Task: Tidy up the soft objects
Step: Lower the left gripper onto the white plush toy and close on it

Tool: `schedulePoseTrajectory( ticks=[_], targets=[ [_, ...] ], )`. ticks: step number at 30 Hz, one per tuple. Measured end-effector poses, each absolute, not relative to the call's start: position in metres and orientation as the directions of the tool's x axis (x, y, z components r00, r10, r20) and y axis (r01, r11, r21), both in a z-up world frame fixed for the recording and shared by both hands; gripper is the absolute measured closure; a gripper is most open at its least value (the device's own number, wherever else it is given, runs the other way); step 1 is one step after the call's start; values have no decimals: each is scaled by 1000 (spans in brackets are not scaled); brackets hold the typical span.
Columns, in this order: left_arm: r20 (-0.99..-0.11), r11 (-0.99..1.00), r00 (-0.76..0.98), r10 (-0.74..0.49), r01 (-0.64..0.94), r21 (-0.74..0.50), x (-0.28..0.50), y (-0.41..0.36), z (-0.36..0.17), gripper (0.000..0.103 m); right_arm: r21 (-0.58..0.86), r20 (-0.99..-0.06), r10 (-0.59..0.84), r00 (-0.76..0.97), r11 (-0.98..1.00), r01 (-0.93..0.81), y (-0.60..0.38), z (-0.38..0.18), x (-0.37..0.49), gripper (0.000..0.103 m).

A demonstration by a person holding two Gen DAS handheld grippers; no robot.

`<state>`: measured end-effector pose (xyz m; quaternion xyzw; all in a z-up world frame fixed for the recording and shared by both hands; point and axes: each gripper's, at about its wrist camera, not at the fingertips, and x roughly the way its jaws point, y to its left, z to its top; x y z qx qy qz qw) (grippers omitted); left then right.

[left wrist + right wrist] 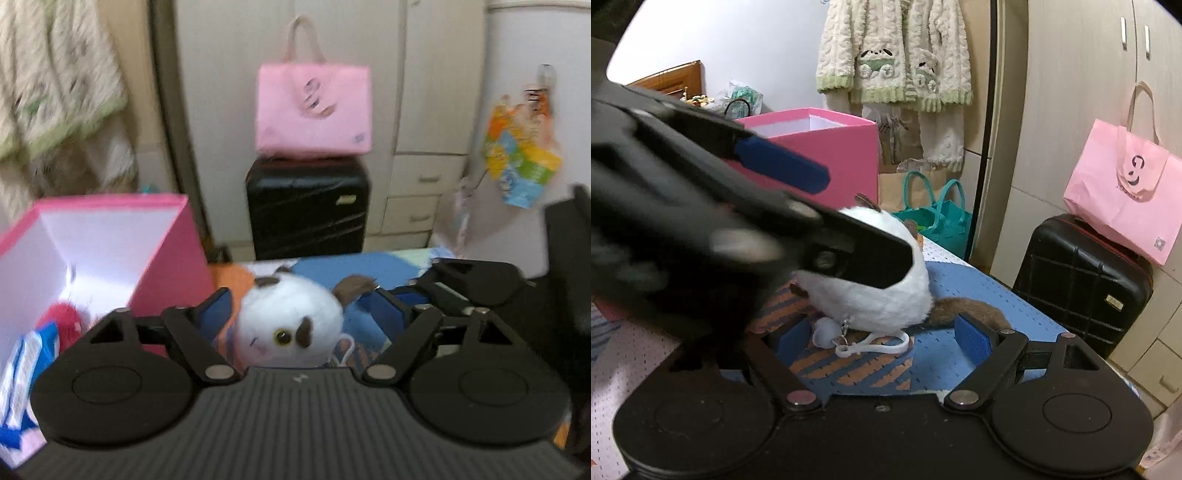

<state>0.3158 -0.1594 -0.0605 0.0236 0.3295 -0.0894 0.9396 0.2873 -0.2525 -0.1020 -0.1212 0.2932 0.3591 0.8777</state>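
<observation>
left gripper [299, 314]: jaws spread around white plush cat [290, 321] | right gripper [882, 332]: jaws spread at its tail | cat lay on patterned mat [979, 291] beside pink box [110, 236] | bag's lettering unreadable | left gripper blocked right view

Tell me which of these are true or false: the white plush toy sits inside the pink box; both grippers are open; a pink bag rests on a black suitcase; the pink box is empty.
1. The white plush toy sits inside the pink box. False: it lies on the patterned mat, outside the box.
2. Both grippers are open. True: the left gripper and right gripper both have their fingers spread, either side of the toy.
3. A pink bag rests on a black suitcase. True.
4. The pink box is empty. False: a red fuzzy thing and a blue-and-white item are inside.
</observation>
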Motion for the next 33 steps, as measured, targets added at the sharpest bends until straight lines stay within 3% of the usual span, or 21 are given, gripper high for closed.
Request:
schedulePoseTrajectory(
  ticks=[4,13,20,26,33],
  targets=[
    [-656,984,733,-179,149,-102,331,-154,-68,23,7,-610,559,562,712,-702,-252,-104,291,15],
    [-643,988,751,-151,86,-130,328,-146,-81,26,40,-634,547,547,729,-683,-237,-109,307,15],
    [-647,980,741,-182,85,-180,331,-136,-79,36,28,-624,542,562,735,-678,-227,-113,308,15],
    [-637,980,748,-186,98,-170,326,-138,-81,36,61,-615,527,587,774,-631,-228,-110,299,26],
    [-621,970,745,-244,185,-160,304,-143,-73,36,74,-610,488,624,819,-568,-231,-105,276,28]
  ],
)
